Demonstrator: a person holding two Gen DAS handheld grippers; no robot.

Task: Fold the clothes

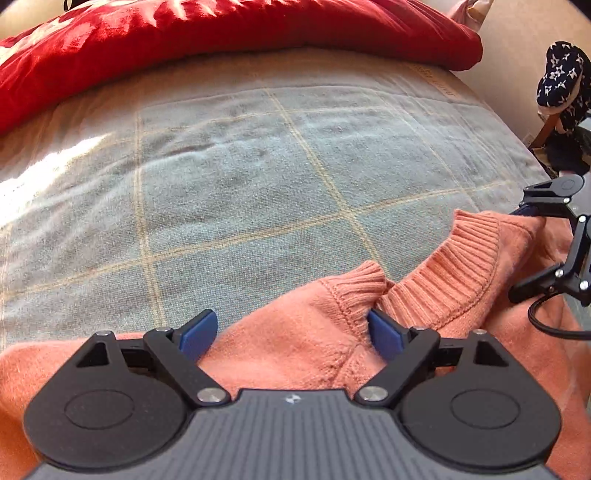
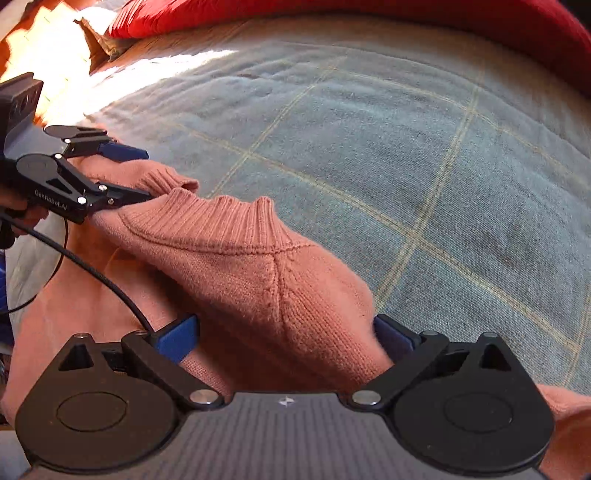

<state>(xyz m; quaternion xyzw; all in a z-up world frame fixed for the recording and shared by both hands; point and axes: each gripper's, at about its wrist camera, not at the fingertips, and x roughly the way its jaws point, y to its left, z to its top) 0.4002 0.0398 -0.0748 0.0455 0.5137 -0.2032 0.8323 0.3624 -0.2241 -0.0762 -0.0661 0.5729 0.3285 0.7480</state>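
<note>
Orange knit sweater (image 1: pixel 295 332) lies bunched under both tools; left gripper (image 1: pixel 291 336) and right gripper (image 2: pixel 288 336) stand spread, pinching nothing. Soft, floppy: I'd take the shoulders beside the ribbed collar (image 2: pixel 221 221).

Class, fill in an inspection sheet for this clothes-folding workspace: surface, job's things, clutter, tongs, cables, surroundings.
Surface: grey-blue checked blanket, sunlit patch at one side.
Job's things: orange knit sweater, bunched, ribbed collar up.
Clutter: red quilt along the far edge.
Tongs: left tongs and right tongs open, sweater fabric between the blue pads.
Cables: black cable lying across the sweater.
Surroundings: star-patterned cloth beyond the bed.
</note>
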